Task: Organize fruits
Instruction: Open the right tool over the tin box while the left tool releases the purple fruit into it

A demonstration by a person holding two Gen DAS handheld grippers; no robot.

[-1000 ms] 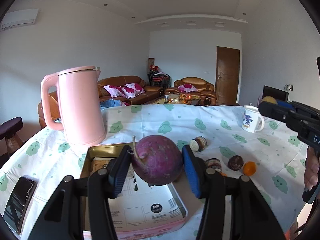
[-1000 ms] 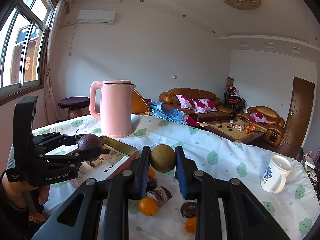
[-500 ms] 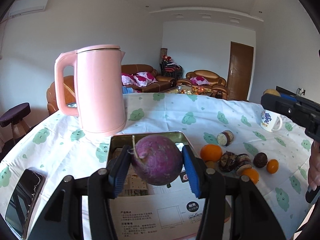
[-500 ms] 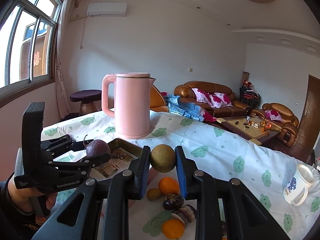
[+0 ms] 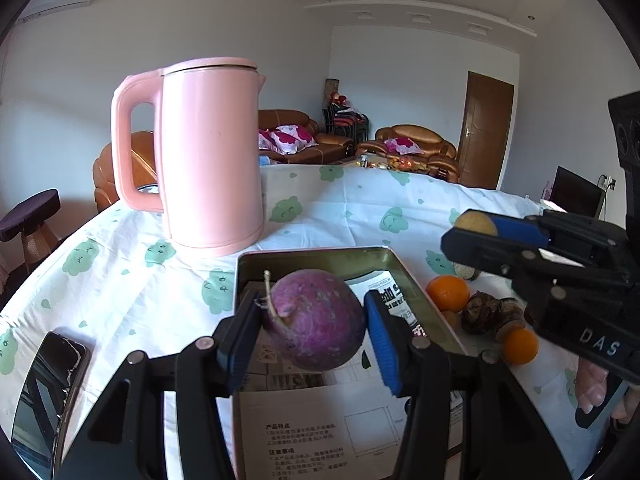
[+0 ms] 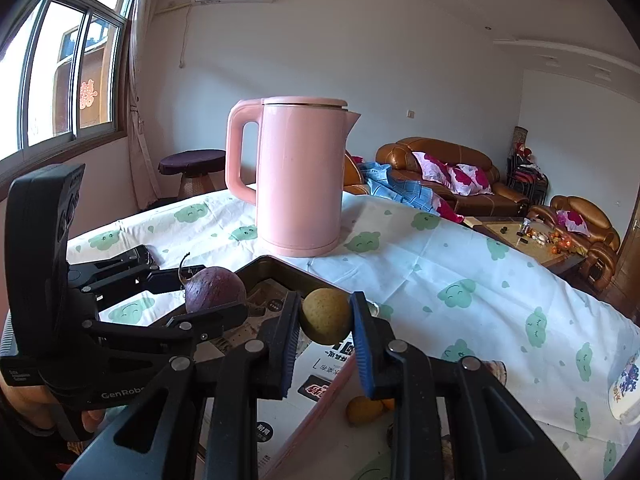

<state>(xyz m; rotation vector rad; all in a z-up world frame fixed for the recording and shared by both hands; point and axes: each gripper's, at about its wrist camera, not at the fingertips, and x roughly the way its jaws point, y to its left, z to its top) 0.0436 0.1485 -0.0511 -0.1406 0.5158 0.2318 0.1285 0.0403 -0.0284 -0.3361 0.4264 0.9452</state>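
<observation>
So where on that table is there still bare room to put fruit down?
Inside the tin tray, only paper sheets line the bottom. Bare cloth lies between the pink kettle and the phone. Right of the tray it is crowded with oranges and other loose fruit.

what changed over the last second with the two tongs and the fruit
Both tongs moved in toward the pink kettle and now hang over the tin box. The left tongs kept their grip on the purple fruit, the right tongs on the yellow-brown fruit. Nothing was let go; the oranges stayed on the cloth.
</observation>
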